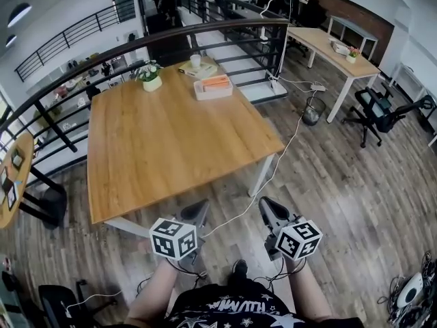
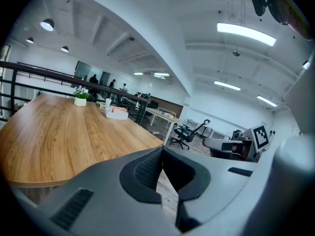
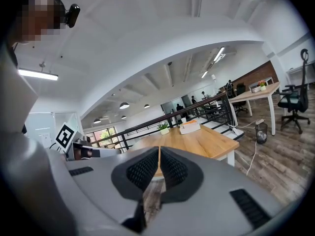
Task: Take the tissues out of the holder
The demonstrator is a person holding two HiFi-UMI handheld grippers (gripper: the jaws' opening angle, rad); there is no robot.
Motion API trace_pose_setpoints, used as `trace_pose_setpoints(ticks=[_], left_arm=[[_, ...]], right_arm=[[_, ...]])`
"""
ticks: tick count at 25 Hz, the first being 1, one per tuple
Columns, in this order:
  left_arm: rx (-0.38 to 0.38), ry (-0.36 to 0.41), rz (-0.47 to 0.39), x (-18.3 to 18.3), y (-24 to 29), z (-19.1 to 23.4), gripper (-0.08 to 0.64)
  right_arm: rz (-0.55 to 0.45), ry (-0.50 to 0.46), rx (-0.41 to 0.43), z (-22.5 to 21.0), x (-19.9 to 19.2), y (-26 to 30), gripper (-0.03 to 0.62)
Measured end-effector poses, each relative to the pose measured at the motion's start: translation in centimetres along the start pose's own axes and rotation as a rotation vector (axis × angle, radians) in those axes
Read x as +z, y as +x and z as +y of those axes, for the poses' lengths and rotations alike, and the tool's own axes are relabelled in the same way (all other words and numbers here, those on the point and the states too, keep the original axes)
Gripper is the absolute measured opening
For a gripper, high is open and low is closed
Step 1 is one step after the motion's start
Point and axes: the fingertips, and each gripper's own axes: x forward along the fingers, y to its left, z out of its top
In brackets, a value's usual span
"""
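Left gripper (image 1: 199, 210) and right gripper (image 1: 269, 208), claws together and empty, hover at lower centre; tissue holder (image 1: 213, 88) sits upper centre on the table (image 1: 171, 149).

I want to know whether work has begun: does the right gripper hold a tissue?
No, the right gripper has its jaws together with nothing between them, far from the tissue holder on the table.

A wooden worktop (image 1: 171, 142) carries a potted plant (image 1: 151, 79) in a white pot at its far edge, and a white cup (image 1: 195, 60) standing on a yellowish book (image 1: 202, 70) towards the far right corner. A black railing (image 1: 205, 36) runs behind the far edge. Off the right edge, a white cable (image 1: 287, 149) trails over the wood floor (image 1: 355, 183) towards a mesh wastebasket (image 1: 313, 110), with a black office chair (image 1: 379, 111) beyond.
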Motion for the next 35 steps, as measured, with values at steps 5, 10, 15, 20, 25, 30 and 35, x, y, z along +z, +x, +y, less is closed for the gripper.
trace_pose_setpoints(ticks=[5, 10, 15, 20, 25, 30, 35], left_arm=[[0.024, 0.001, -0.005, 1.1, 3.5, -1.0, 0.011], [0.030, -0.006, 0.002, 0.6, 6.2, -2.0, 0.011], [0.058, -0.013, 0.002, 0.8, 7.0, -0.9, 0.011], [0.106, -0.030, -0.014, 1.8, 6.9, 1.6, 0.011], [0.101, -0.049, -0.027, 3.0, 10.1, 4.3, 0.011], [0.057, -0.050, -0.023, 5.9, 15.0, 7.1, 0.011], [0.037, -0.042, -0.029, 9.7, 19.2, 10.3, 0.011]], right_arm=[[-0.001, 0.013, 0.017, -4.0, 1.3, 0.2, 0.020], [0.014, 0.007, 0.035, -7.2, 1.6, 0.8, 0.020], [0.032, 0.022, 0.049, -8.4, 1.3, 2.7, 0.020], [0.042, 0.022, 0.078, -8.3, 2.0, 5.2, 0.020], [0.059, -0.009, 0.062, -10.4, 2.5, 7.6, 0.020], [0.039, -0.005, 0.005, -14.0, 5.3, 11.2, 0.020], [0.033, 0.007, -0.026, -17.0, 7.8, 15.8, 0.020]])
